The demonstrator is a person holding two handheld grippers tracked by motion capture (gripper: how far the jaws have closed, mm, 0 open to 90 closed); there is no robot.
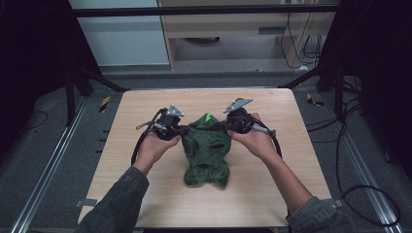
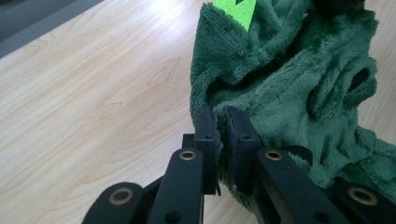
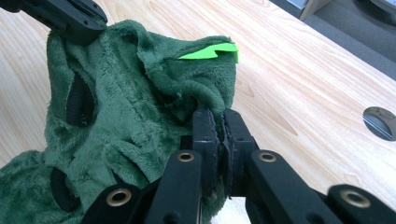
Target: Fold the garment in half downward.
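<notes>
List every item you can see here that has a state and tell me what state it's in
left gripper: shut on the green garment, pinching an edge fold.
right gripper: shut on the green garment, pinching a fold near the bright green tag.
green garment: crumpled, far end held between both grippers, near end bunched on the table.
bright green tag: sticking out from the garment's far edge.
table: bearing the garment.

- The table has a light wooden top with a visible grain.
- A dark green plush garment lies on the middle of the table, crumpled.
- A round hole is in the table top, seen in the right gripper view.
</notes>
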